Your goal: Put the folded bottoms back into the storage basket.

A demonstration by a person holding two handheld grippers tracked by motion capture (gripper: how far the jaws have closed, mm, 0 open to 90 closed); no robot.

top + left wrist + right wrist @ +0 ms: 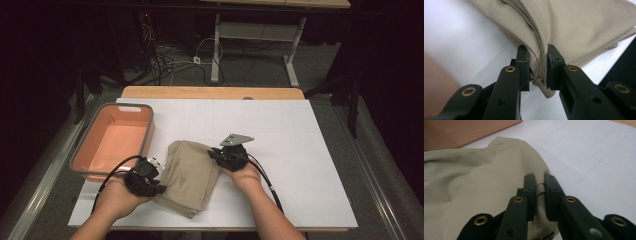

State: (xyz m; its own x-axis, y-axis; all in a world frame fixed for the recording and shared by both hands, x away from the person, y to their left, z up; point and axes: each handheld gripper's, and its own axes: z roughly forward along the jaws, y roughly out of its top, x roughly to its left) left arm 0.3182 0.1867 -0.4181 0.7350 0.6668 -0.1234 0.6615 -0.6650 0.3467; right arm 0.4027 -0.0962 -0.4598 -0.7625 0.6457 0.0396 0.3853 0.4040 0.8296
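A folded beige cloth (190,172) lies on the white table sheet in front of me. My left gripper (159,186) is at its left edge, and in the left gripper view its jaws pinch a bunched fold of the cloth (564,27) between the pads, gripper (538,63). At the cloth's upper right edge sits my right gripper (214,153). In the right gripper view the cloth (479,182) has its edge clamped between the jaws of the gripper (539,192).
A salmon-coloured tub with a grey rim (80,167) stands at the left of the table, close to the left hand. The white sheet (300,145) stretches bare to the right. Beyond the table's wooden far edge are cables and a desk frame on the floor.
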